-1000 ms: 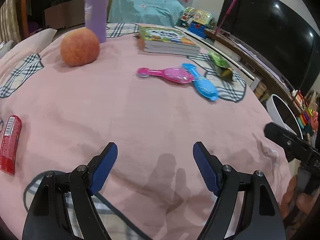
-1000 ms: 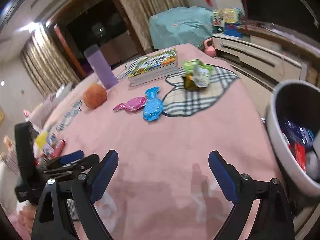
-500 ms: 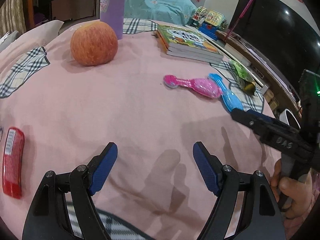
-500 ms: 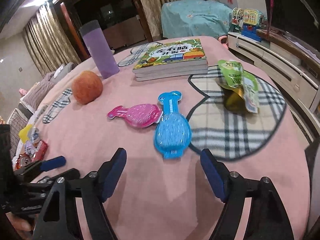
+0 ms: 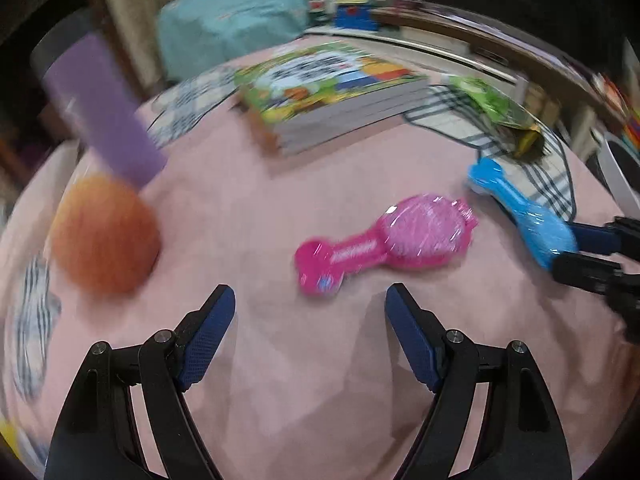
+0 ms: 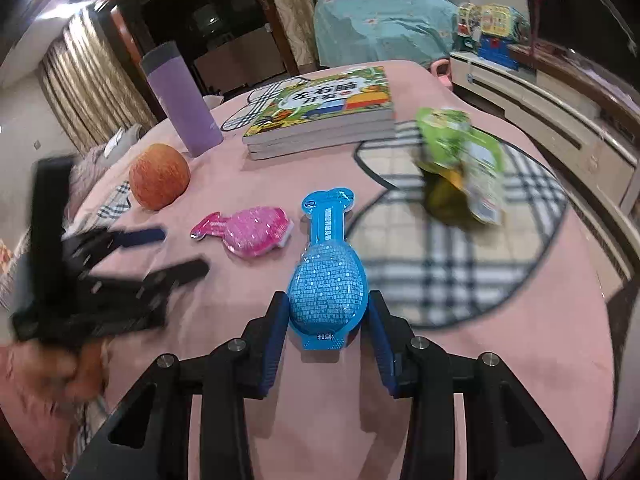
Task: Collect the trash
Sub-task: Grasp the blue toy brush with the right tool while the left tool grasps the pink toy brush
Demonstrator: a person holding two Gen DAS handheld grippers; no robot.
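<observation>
Blue packet: the blue blister packet (image 6: 326,276) lies flat on the pink cloth (image 6: 460,360), its rounded end between the right gripper's pads, its narrow end pointing toward the books.
Right gripper: the right gripper (image 6: 326,312) has its blue pads (image 6: 276,340) drawn in narrow on either side of the packet (touching or nearly so; a firm grip cannot be told).
Pink packet: the pink blister packet (image 5: 390,240) lies just left of the blue one, ahead of the left gripper.
Left gripper: the left gripper (image 5: 310,320) hovers over the cloth, jaws wide, holding nothing.
Green wrapper: a crumpled green snack bag (image 6: 460,164) sits on the plaid patch (image 6: 440,272), beyond the blue packet.
Background: a stack of picture books (image 6: 320,110), a purple bottle (image 6: 182,100) and an orange fruit (image 6: 159,176) (all well apart from the grippers).
</observation>
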